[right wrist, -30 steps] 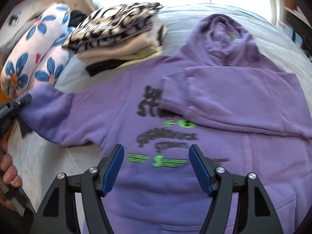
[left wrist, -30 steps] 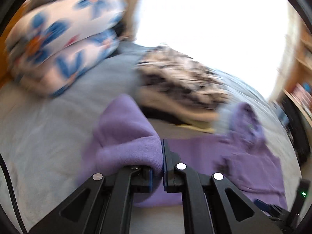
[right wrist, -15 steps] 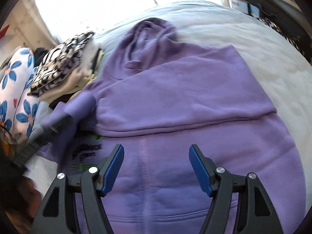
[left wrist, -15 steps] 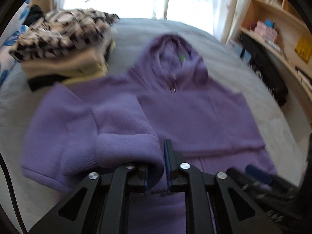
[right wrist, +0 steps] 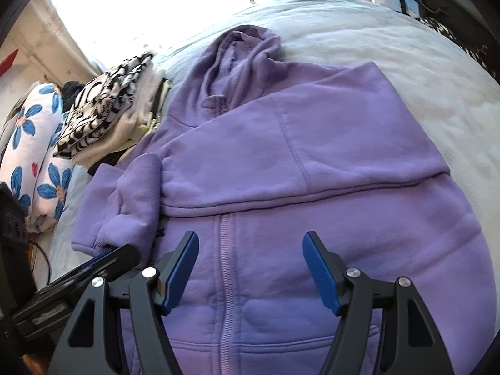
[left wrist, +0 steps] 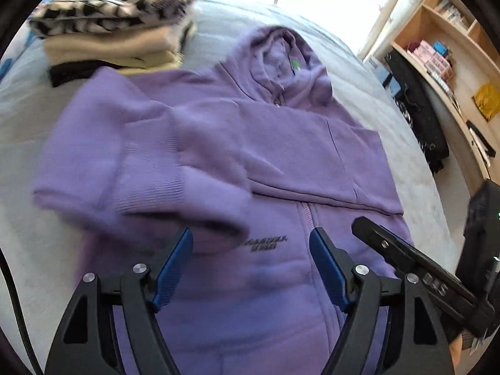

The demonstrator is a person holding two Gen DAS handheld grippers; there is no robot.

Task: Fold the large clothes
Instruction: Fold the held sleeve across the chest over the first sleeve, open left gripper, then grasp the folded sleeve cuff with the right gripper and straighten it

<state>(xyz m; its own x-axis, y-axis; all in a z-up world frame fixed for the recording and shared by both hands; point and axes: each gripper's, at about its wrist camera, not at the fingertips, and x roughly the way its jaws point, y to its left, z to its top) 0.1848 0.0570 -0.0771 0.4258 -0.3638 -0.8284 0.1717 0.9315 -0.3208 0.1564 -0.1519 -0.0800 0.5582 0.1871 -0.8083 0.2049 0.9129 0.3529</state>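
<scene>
A purple zip hoodie [left wrist: 281, 143] lies face up on the bed, hood pointing away. One sleeve [right wrist: 281, 143] is folded across its chest. The other sleeve's ribbed cuff [left wrist: 175, 193] drops, blurred, onto the chest just beyond my left gripper [left wrist: 251, 250]. That gripper's jaws are opening and neither pad presses on the cloth. My right gripper [right wrist: 250, 250] hovers open over the zip and front pocket, holding nothing. The cuff [right wrist: 131, 197] also shows in the right wrist view, next to one black finger of the left gripper [right wrist: 93, 265].
A stack of folded clothes [left wrist: 118, 25] with a black-and-white patterned top layer touches the hoodie's far left shoulder. Blue-flowered pillows [right wrist: 37, 147] lie further left. Grey bedding [right wrist: 406, 62] spreads to the right. Wooden shelves [left wrist: 453, 47] and a black garment [left wrist: 415, 109] stand beyond the bed.
My left gripper carried the cuff from the side over onto the hoodie's chest, then opened and let it go. The right gripper swung right at first, then stayed still and open.
</scene>
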